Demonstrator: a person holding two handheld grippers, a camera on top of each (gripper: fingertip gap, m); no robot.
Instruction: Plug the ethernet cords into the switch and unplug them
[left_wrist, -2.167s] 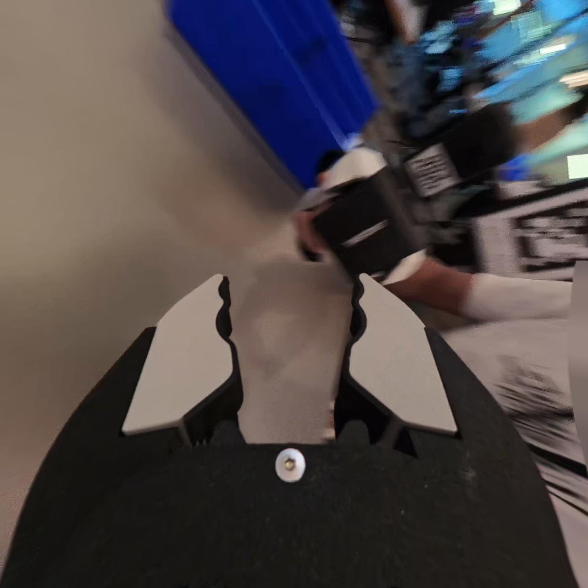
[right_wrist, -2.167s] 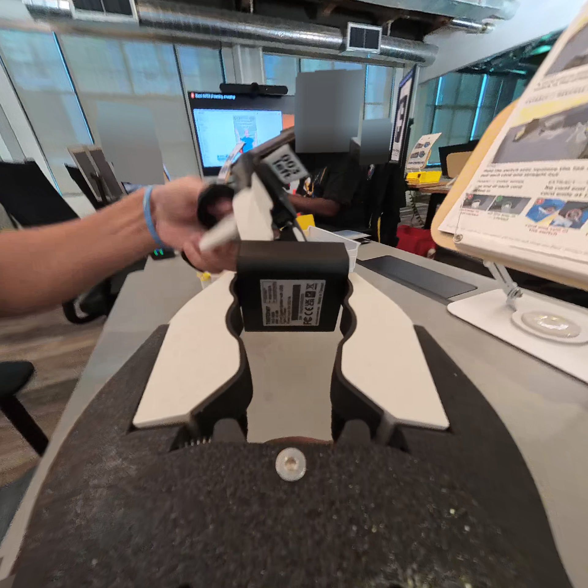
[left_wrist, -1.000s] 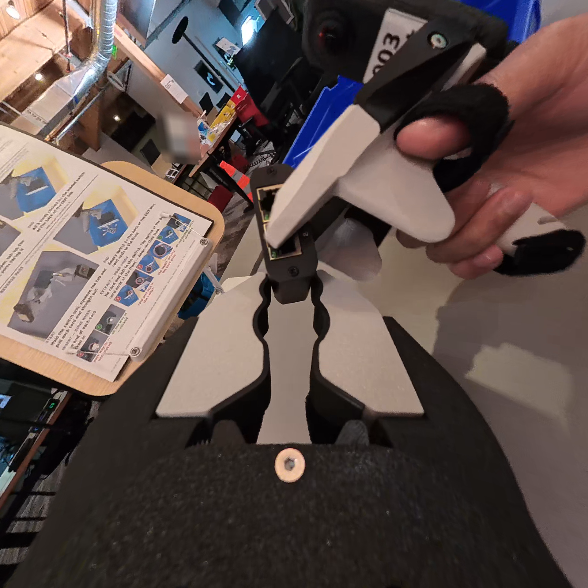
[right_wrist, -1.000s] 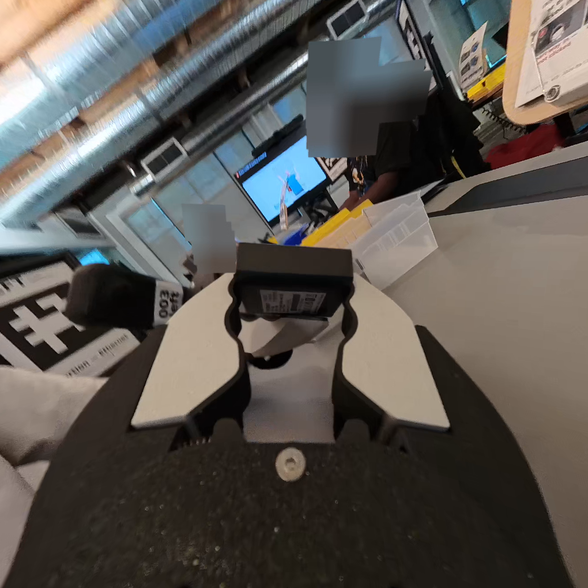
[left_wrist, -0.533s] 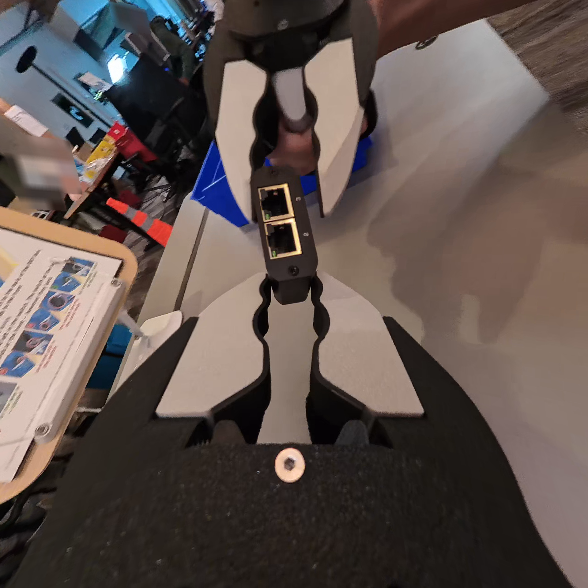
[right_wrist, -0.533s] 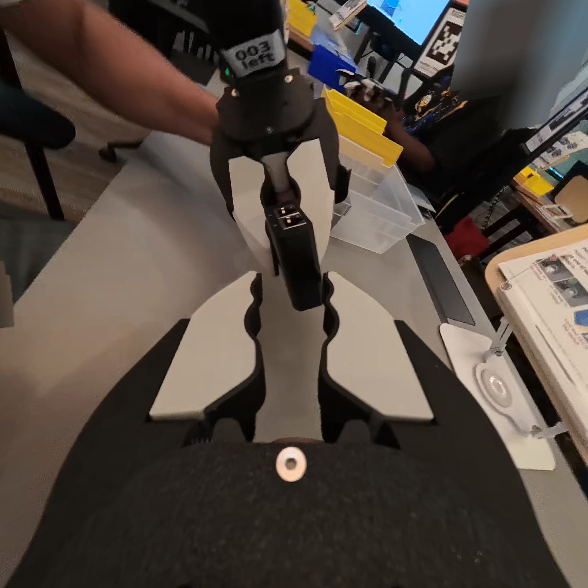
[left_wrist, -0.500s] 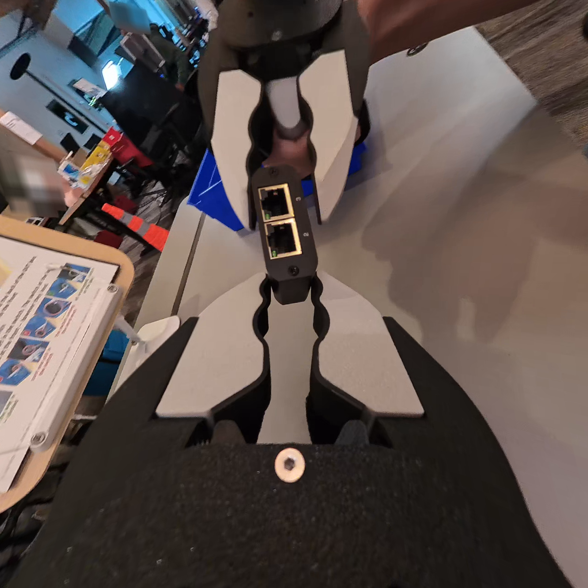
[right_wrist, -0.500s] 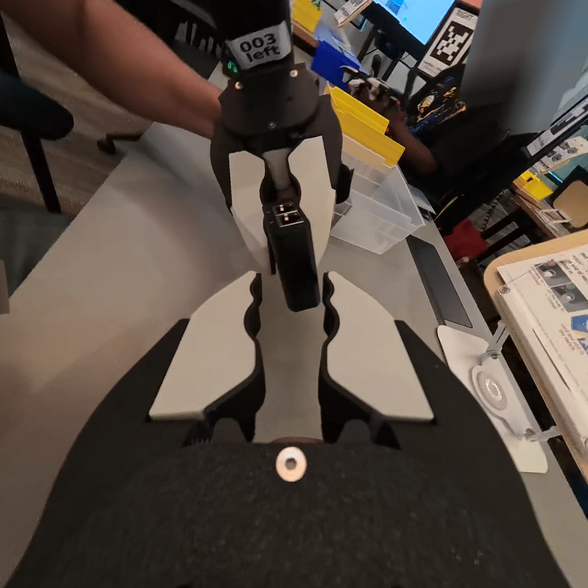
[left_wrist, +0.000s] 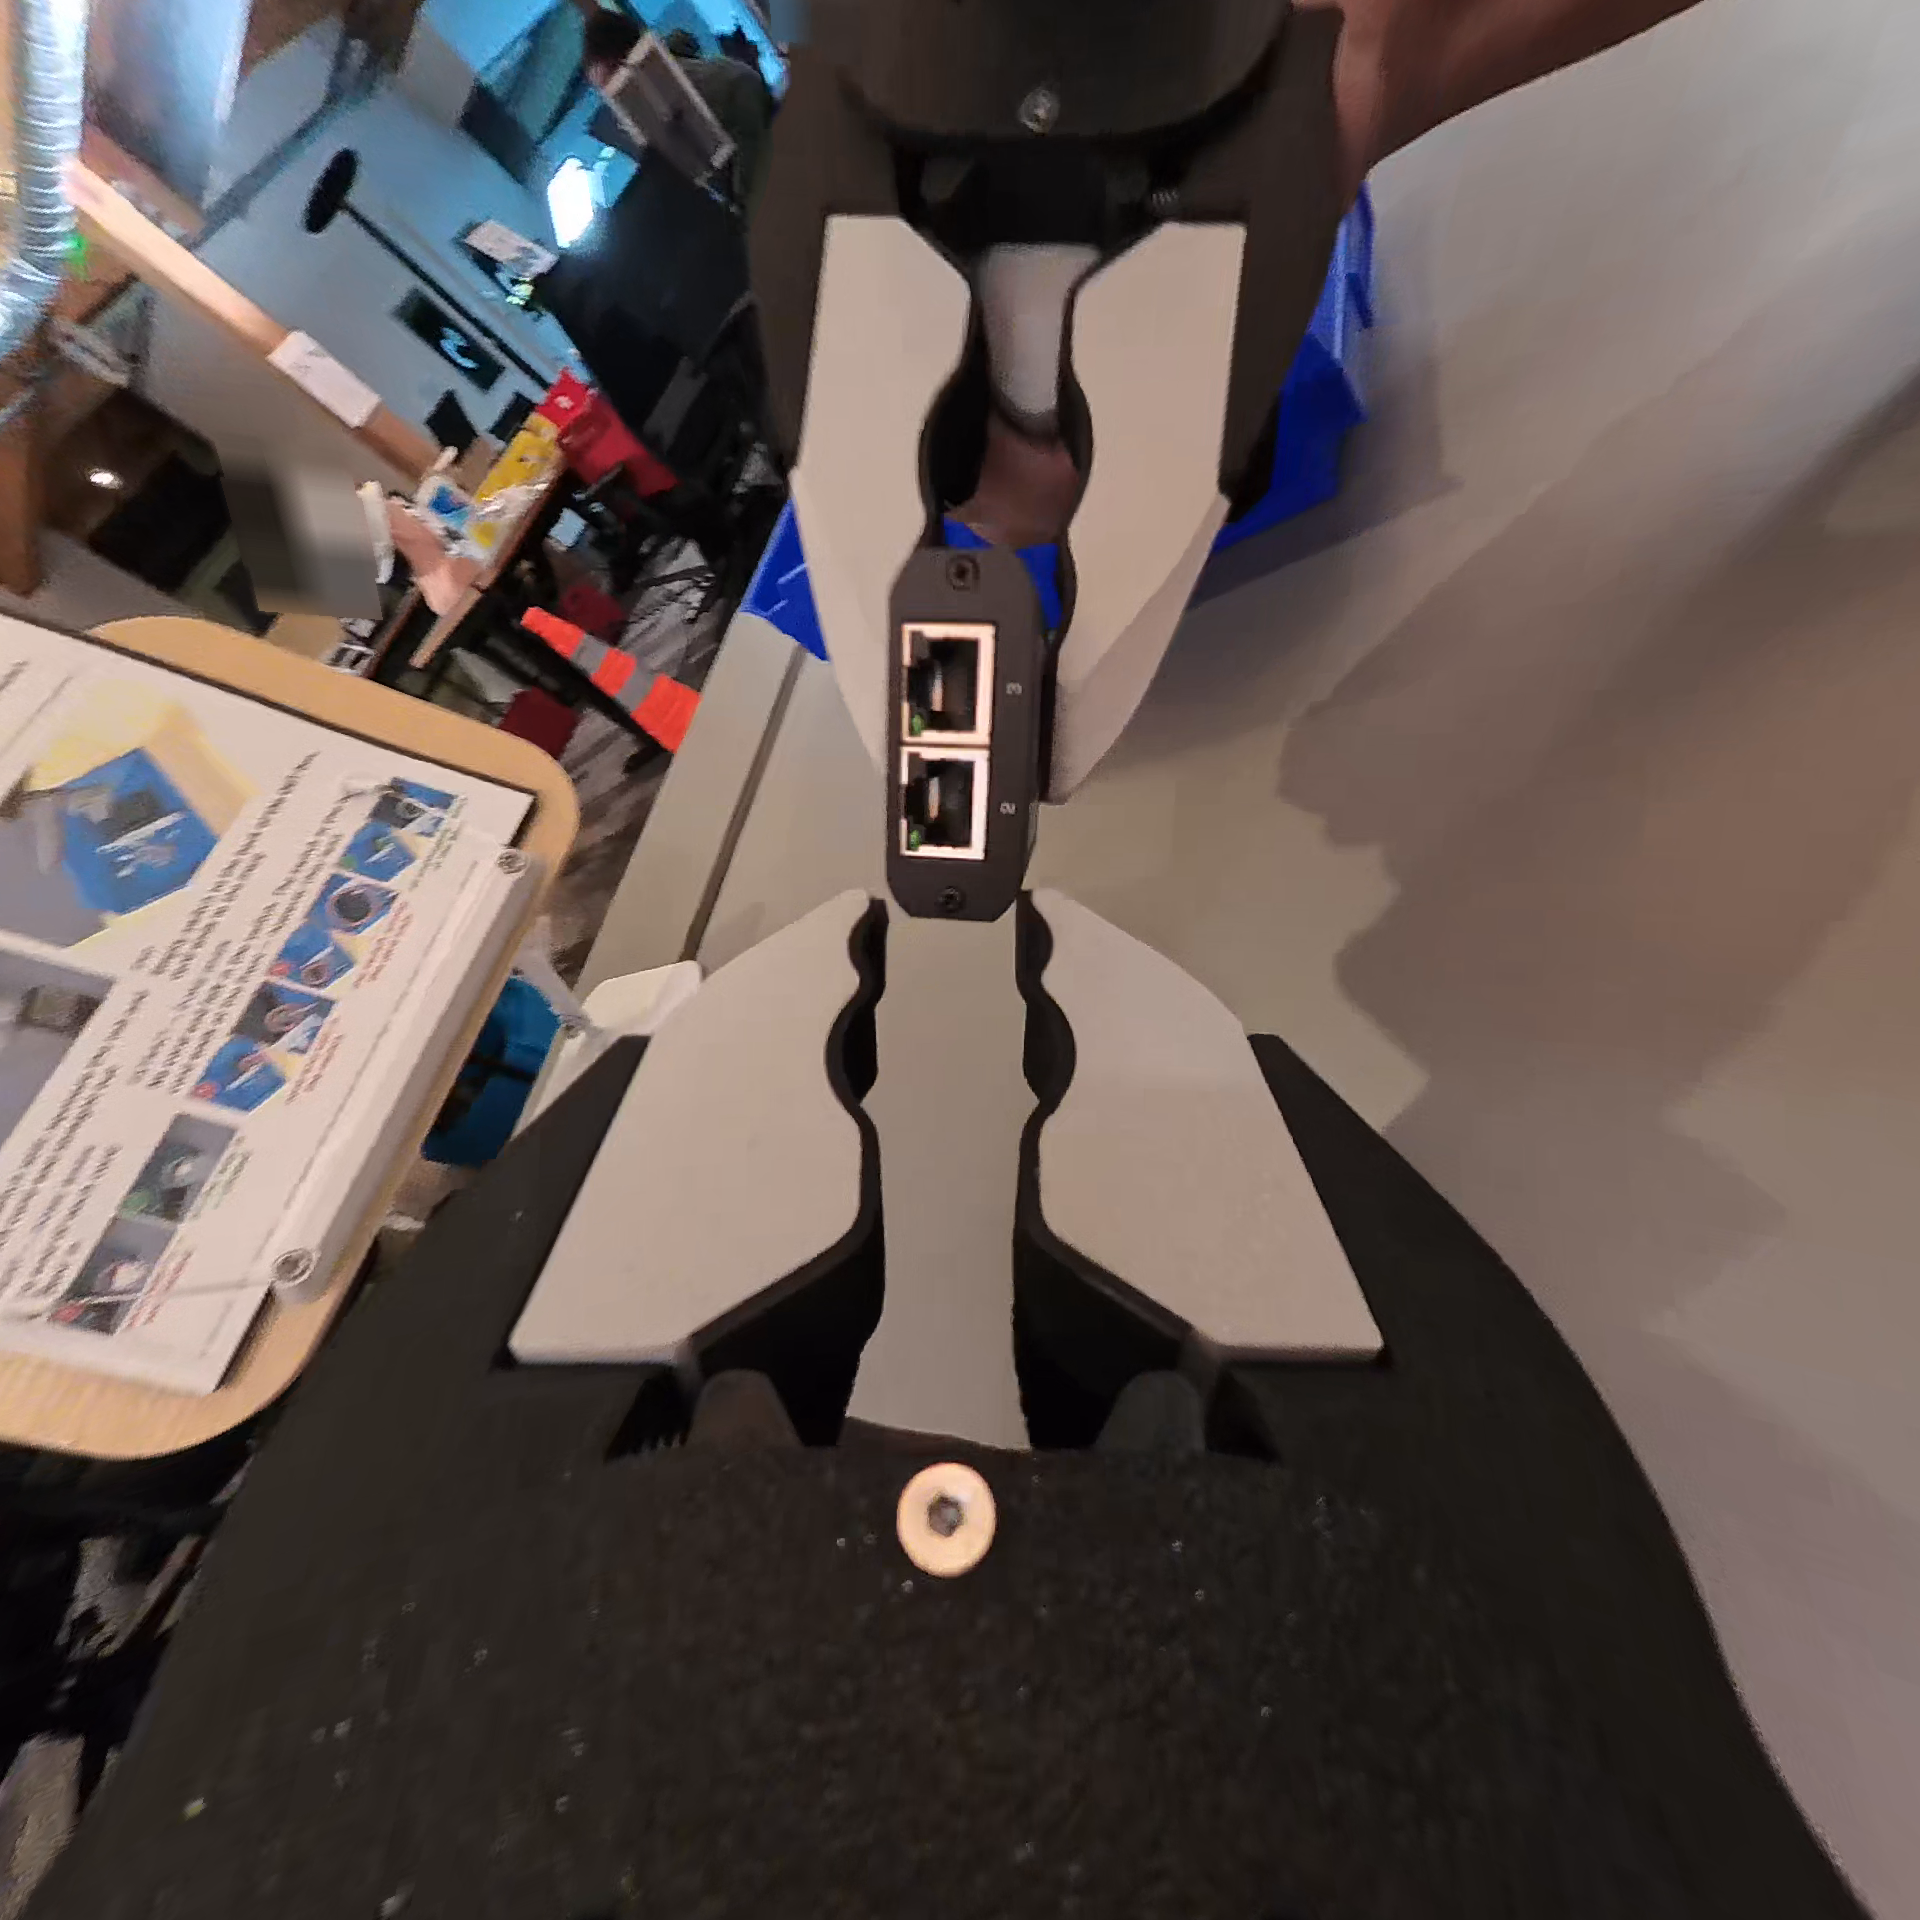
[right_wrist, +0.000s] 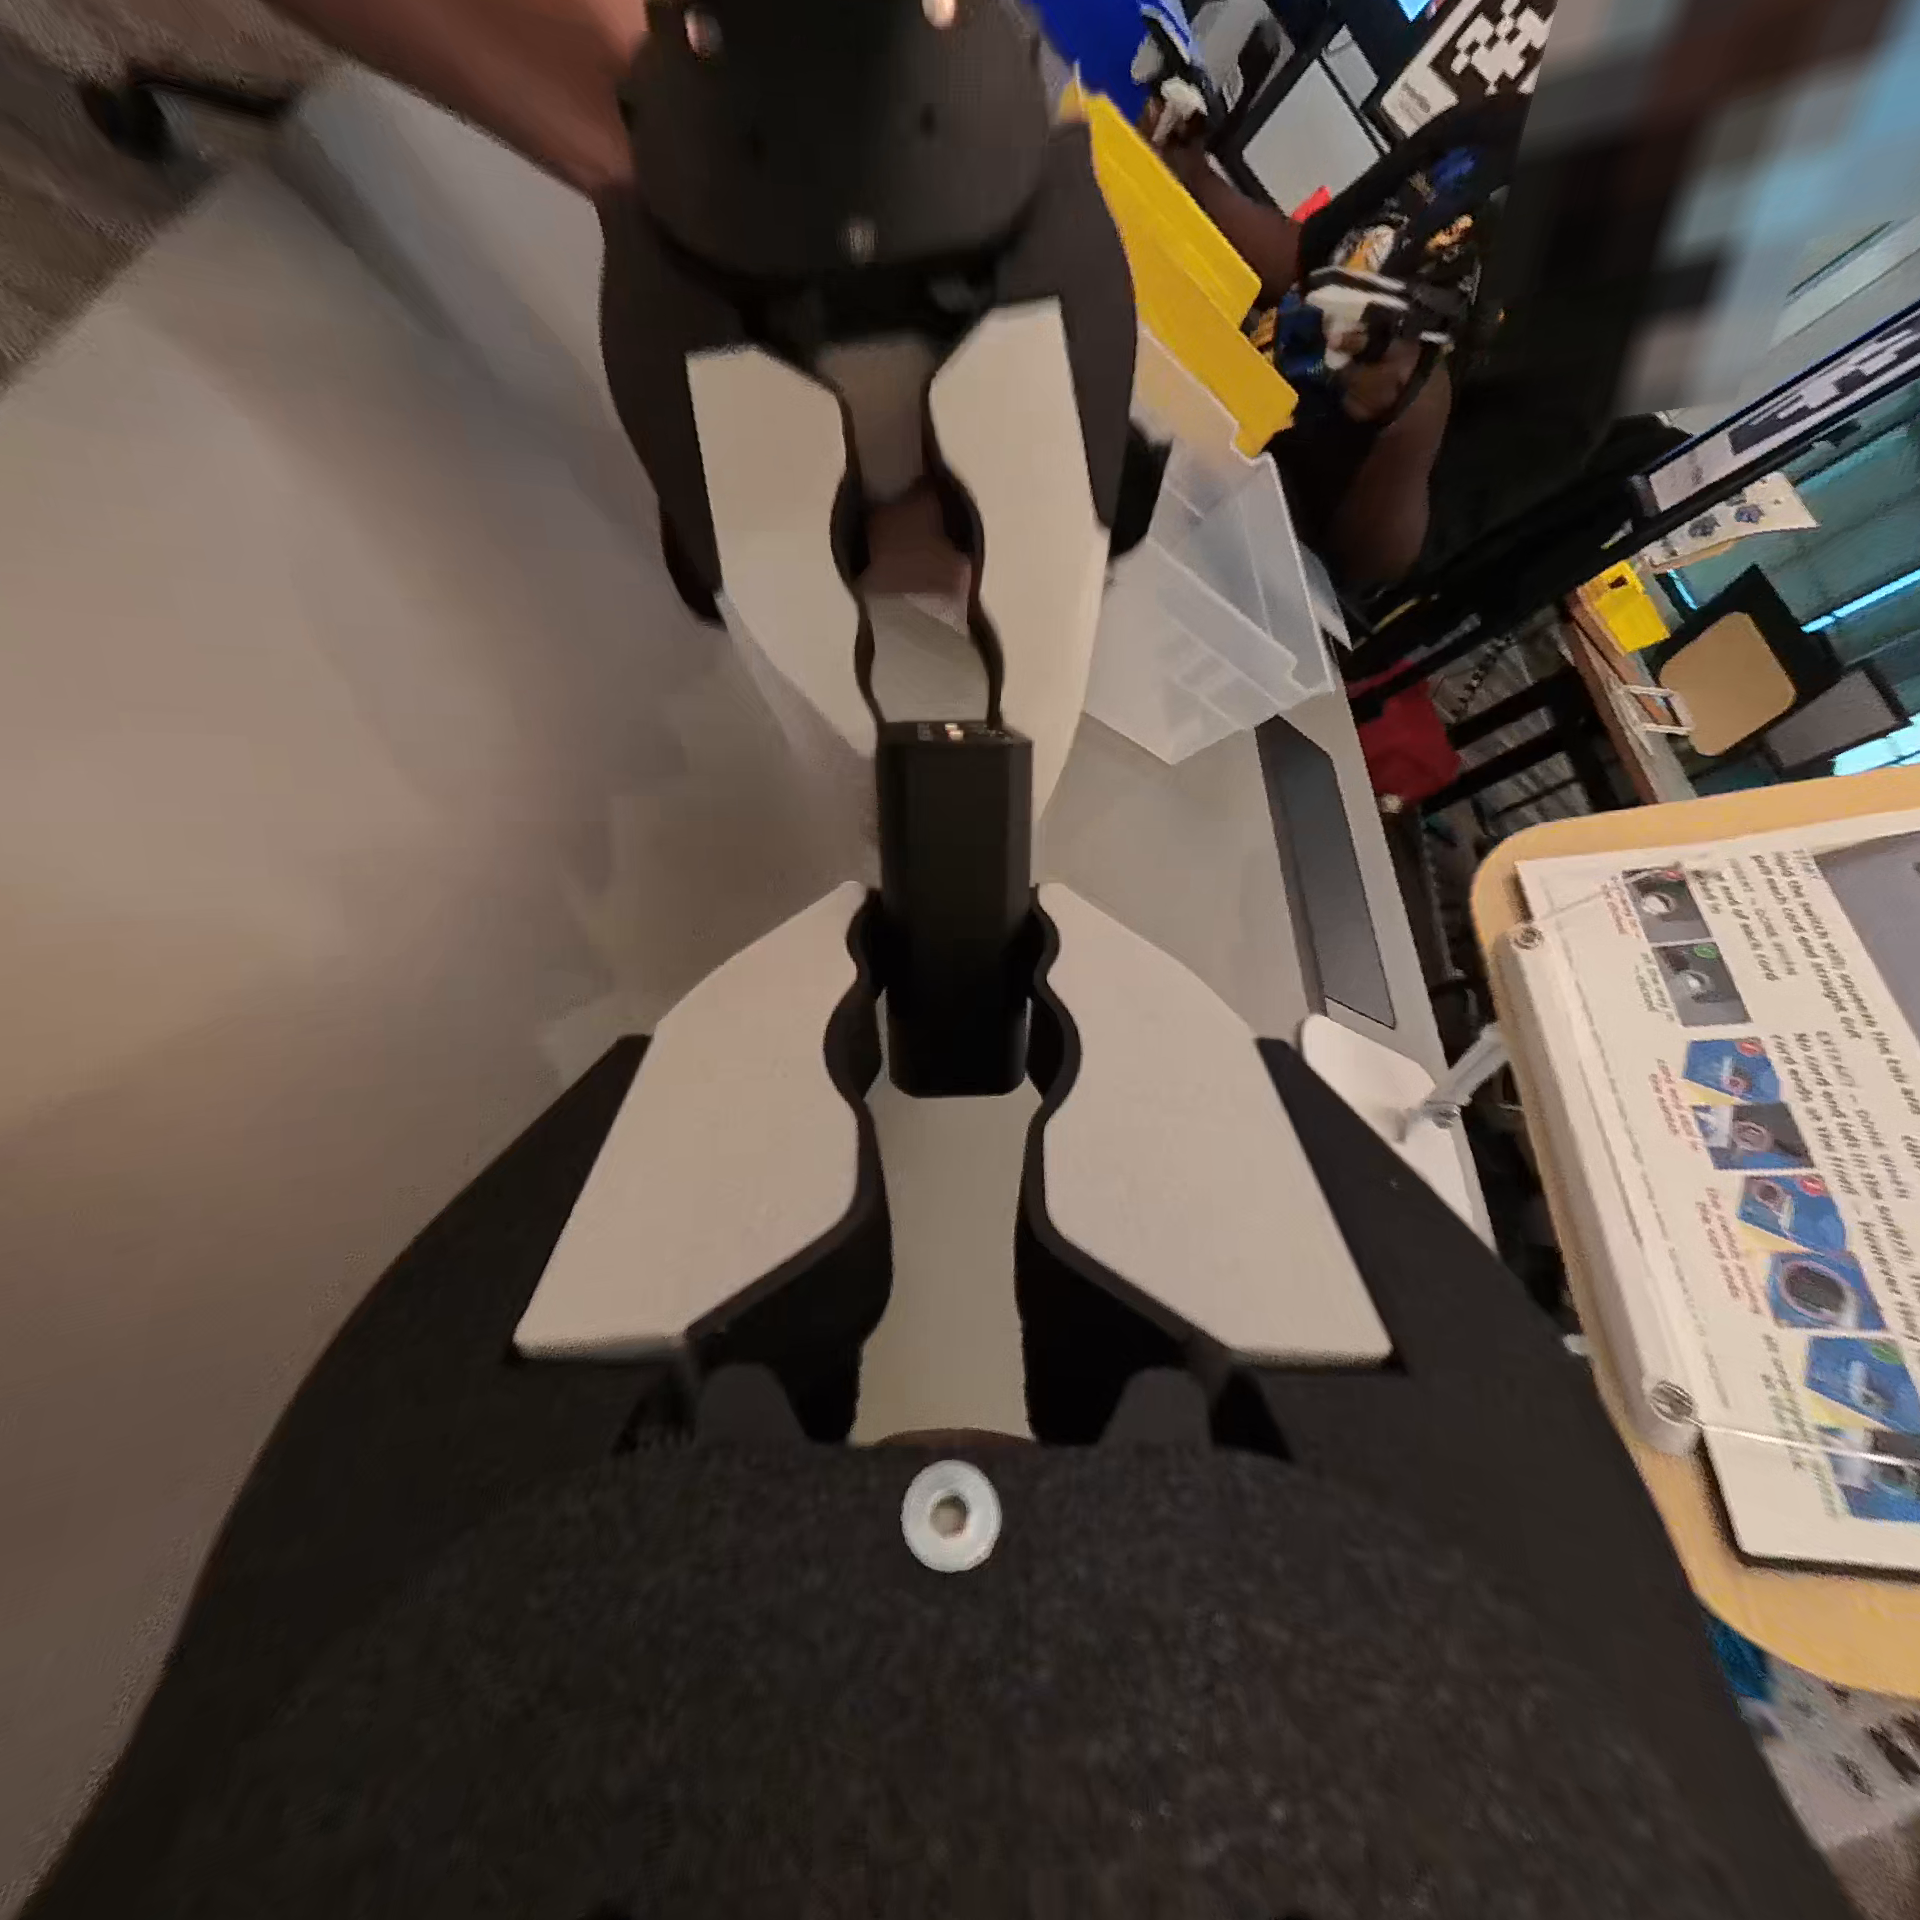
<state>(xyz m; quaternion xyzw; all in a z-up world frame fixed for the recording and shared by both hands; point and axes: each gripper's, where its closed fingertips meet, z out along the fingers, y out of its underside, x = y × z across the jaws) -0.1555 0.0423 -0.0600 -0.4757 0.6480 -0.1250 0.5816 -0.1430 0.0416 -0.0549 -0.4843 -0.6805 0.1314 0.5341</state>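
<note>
The left gripper (left_wrist: 948, 909) stands narrow. The near end of the switch (left_wrist: 961, 748) sits right at its fingertips (left_wrist: 831, 935), and whether they press on it cannot be told. The switch is a small black box held above the grey table (left_wrist: 1558, 831). Its face shows two light-framed ethernet ports, one above the other, each with a green light, and a screw at either end. Beyond it, the right gripper (right_wrist: 951, 904) is clamped on the switch's far half, with both pads against its sides. Half a second ago that gripper stood wider, clear of the box, and the switch sat deeper between the left fingers.
</note>
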